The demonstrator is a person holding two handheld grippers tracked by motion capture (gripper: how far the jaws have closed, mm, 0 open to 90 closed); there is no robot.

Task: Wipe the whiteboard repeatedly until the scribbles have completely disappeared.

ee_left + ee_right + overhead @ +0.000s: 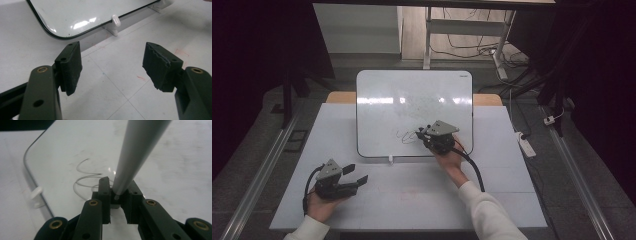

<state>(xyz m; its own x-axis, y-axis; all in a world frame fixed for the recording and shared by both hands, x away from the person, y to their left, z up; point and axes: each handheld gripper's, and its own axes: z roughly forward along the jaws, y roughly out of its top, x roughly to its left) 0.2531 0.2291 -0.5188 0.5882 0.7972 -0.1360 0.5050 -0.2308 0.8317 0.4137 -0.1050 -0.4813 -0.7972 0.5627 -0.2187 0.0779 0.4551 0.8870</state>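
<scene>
Right now the grey pen sits pinched between your right gripper's jaws, its tip down at the jaw pads and its barrel slanting up and away toward the top of the right gripper view. Just ahead of those jaws, a thin looping scribble curls across the whiteboard. From the high view, your right gripper is over the lower right part of the whiteboard, with the scribble just off its left side. Your right hand is wrapped behind it, white sleeve trailing back to the near edge.

Whether the pen tip is actually touching the board, I can't tell; the jaws hide it.

A small white clip sticks out from the whiteboard's near edge, off to the left of your right gripper's jaws.

Over on the other side, your left gripper has its jaws spread wide with nothing between them, just bare white table showing through the gap. Ahead of it lies the whiteboard's rounded corner and that same white clip. In the high view, your left gripper rests low near the table's front left, well apart from the right one, held in your left hand.
</scene>
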